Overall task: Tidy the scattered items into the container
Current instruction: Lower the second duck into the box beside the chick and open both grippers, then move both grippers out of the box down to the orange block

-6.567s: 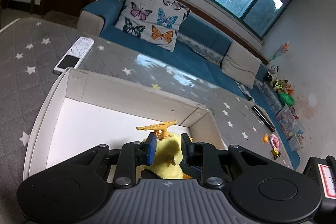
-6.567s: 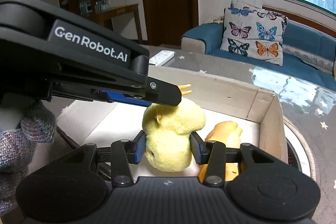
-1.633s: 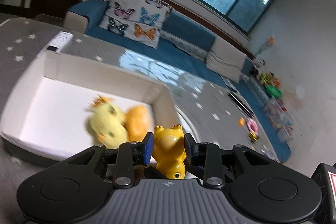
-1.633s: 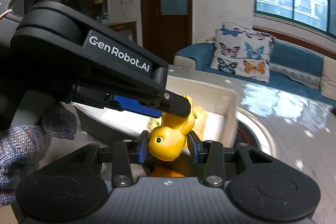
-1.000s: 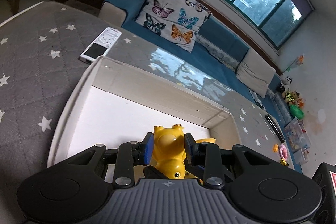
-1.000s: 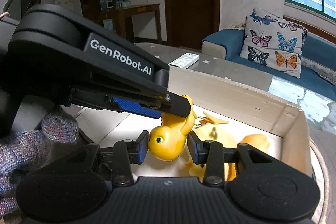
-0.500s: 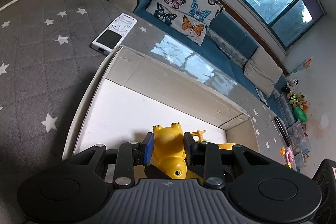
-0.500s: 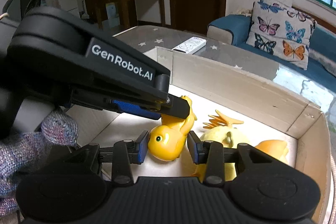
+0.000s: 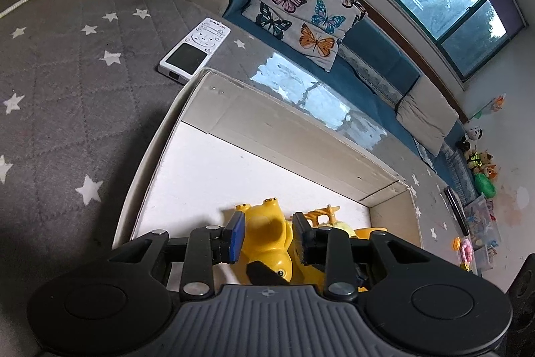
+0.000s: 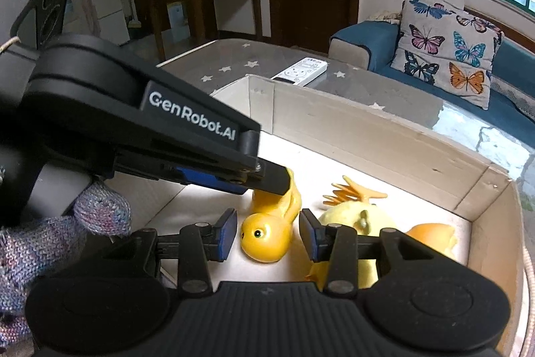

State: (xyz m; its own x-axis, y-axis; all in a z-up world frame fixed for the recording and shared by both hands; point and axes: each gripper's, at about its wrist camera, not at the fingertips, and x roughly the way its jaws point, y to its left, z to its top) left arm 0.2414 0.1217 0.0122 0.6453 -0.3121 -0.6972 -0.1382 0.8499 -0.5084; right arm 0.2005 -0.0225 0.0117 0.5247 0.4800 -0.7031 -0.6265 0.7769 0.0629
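A glossy yellow toy animal (image 9: 267, 240) hangs over the white floor of the cardboard box (image 9: 301, 139). My left gripper (image 9: 267, 235) is shut on its body; in the right wrist view that gripper reaches in from the left and holds the toy's body (image 10: 284, 193). My right gripper (image 10: 267, 235) is open, its blue pads either side of the toy's head (image 10: 264, 238) with gaps showing. A yellow plush chick (image 10: 354, 223) with orange feet and an orange toy (image 10: 431, 236) lie in the box to the right.
A white remote control (image 9: 194, 52) lies on the grey star-patterned mat beyond the box's far left corner. A blue sofa with a butterfly cushion (image 9: 301, 12) stands behind. Small toys (image 9: 468, 250) lie on the floor at far right.
My right gripper has opened and let go of the yellow toy's head. My left gripper still holds the toy and has lowered it further into the box.
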